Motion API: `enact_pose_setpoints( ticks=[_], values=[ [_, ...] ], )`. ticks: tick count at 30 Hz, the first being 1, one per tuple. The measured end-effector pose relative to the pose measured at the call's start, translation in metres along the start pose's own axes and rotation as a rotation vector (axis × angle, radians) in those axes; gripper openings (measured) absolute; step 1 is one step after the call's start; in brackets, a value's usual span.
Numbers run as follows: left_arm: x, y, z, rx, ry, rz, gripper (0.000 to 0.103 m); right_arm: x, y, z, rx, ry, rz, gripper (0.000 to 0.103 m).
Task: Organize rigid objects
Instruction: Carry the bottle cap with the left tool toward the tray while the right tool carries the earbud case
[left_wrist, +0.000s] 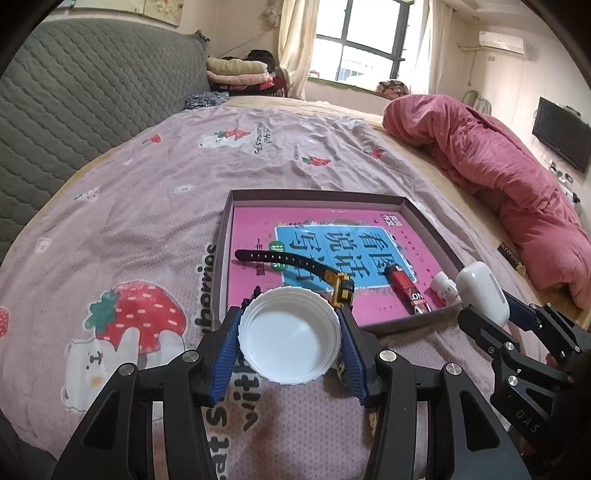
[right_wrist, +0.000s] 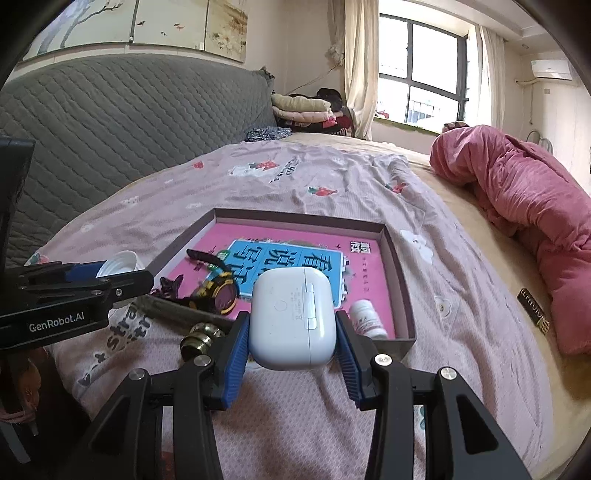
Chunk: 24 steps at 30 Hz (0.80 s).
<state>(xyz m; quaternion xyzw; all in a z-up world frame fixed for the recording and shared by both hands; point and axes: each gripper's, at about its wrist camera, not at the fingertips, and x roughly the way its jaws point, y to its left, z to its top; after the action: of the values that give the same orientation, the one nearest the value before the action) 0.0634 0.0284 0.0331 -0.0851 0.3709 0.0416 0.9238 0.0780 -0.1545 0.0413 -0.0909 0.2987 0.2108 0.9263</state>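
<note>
My left gripper (left_wrist: 290, 338) is shut on a white ribbed plastic lid (left_wrist: 291, 334), held above the bedsheet just short of the tray's near left corner. My right gripper (right_wrist: 291, 332) is shut on a white earbud case (right_wrist: 291, 317), held in the air before the tray's near edge. The shallow brown tray (left_wrist: 317, 195) holds a pink book (left_wrist: 258, 225), a black-strapped yellow watch (left_wrist: 341, 288), a red lighter (left_wrist: 406, 288) and a small white bottle (left_wrist: 445, 288). A brass fitting (right_wrist: 199, 339) lies on the sheet before the tray.
The tray rests on a pink strawberry-print sheet (left_wrist: 129, 221) on a bed. A rolled red quilt (left_wrist: 517, 184) lies along the right side. A grey quilted headboard (left_wrist: 74, 103) stands at the back left, with folded clothes (left_wrist: 240, 74) near the window.
</note>
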Motion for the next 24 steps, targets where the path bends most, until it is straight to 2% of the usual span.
enact_pose_setpoints(
  ticks=[24],
  values=[
    [0.025,0.013,0.033,-0.071,-0.019,0.007,0.052,0.021,-0.015,0.022,0.045,-0.014,-0.014,0.044]
  ],
)
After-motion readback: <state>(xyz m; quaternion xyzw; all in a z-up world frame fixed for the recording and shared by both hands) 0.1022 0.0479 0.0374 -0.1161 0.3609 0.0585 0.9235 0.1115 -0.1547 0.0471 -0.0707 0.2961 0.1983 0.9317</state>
